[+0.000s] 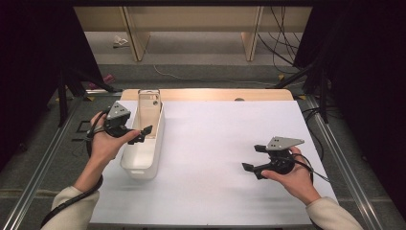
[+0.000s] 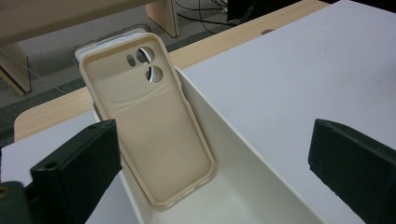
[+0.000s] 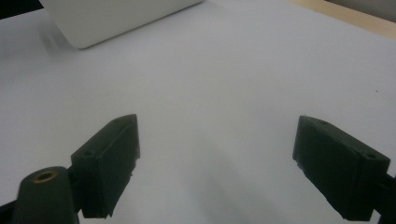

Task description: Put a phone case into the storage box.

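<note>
The left gripper (image 1: 142,135) sits at the left wall of the white bin (image 1: 158,143), jaws spread wide with nothing between the pads. A beige phone case (image 2: 154,126) stands tilted inside the bin, leaning against the far end wall with a clear case (image 2: 107,39) behind it, camera cutouts uppermost. The right gripper (image 1: 253,158) hovers over the white table cover (image 1: 215,143), well apart from the bin, jaws wide open and empty.

A beige phone case (image 2: 154,126) stands in a white bin (image 1: 142,165) on a white table (image 1: 225,153), between black jaws.
</note>
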The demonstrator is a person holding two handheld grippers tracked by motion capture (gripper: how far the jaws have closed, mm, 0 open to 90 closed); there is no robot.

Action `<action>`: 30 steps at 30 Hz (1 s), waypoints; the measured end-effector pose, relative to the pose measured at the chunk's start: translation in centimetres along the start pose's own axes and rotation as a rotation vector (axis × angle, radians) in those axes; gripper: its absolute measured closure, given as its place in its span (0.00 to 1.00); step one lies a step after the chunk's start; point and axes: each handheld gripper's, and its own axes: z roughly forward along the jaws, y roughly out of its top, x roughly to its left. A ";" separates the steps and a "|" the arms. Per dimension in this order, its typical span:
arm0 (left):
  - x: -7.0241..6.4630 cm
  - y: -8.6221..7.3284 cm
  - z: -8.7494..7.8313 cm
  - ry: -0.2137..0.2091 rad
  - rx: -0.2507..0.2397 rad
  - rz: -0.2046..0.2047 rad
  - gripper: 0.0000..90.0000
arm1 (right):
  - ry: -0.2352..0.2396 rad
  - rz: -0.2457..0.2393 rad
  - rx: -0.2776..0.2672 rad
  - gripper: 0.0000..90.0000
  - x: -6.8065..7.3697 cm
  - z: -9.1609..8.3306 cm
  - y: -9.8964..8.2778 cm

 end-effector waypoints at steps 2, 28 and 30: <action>-0.3 -0.1 -0.1 -0.009 -0.004 0.003 0.02 | 0.000 0.000 -0.001 0.17 0.0 0.0 0.0; -4.3 -1.9 -1.8 -0.086 -0.073 0.053 0.02 | -0.016 0.002 -0.006 0.17 -0.3 -0.8 -0.3; -4.6 -2.1 -1.9 -0.089 -0.072 0.058 0.02 | -0.018 0.002 -0.004 0.17 -0.3 -0.9 -0.4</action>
